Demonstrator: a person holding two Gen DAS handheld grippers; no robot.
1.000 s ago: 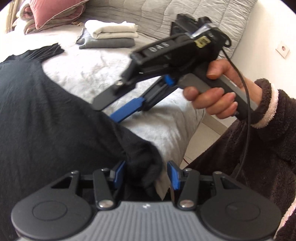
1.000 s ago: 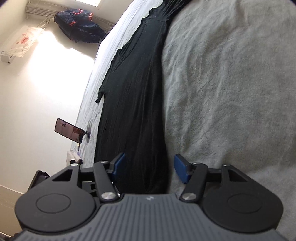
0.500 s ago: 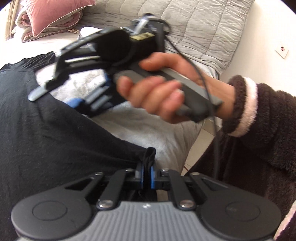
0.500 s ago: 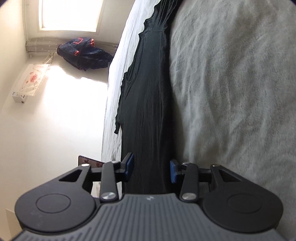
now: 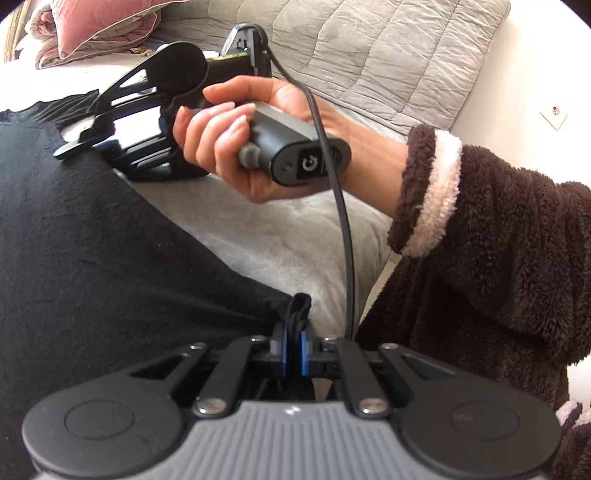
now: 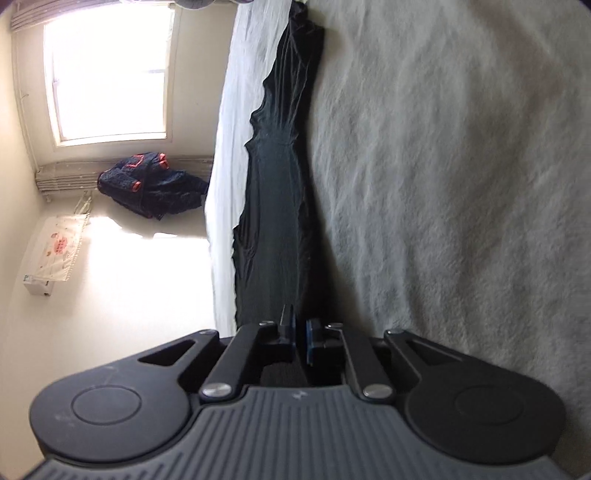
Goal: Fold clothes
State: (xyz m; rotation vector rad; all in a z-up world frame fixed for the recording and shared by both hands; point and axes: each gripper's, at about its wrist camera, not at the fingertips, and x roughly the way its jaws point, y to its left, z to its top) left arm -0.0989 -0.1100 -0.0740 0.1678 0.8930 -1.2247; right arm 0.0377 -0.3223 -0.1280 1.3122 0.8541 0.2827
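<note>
A black garment [image 5: 85, 243] lies spread on the grey blanket of a bed [image 5: 280, 236]. My left gripper [image 5: 294, 341] is shut on a bunched corner of it at the near edge. In the left wrist view the right gripper [image 5: 107, 138], held in a hand, rests at the garment's right edge farther up. In the right wrist view my right gripper [image 6: 300, 332] is shut on the garment's edge [image 6: 280, 206], and the cloth runs away from the jaws as a long dark strip.
A pink pillow and folded bedding [image 5: 92, 26] lie at the head of the bed beside a grey quilted headboard [image 5: 373, 51]. The person's brown fleece sleeve [image 5: 491, 236] is at the right. A dark clothes pile [image 6: 147, 184] sits below a window [image 6: 107, 70].
My left gripper shut on the garment's corner. The right gripper moved left along the garment's edge and its jaws closed on the cloth.
</note>
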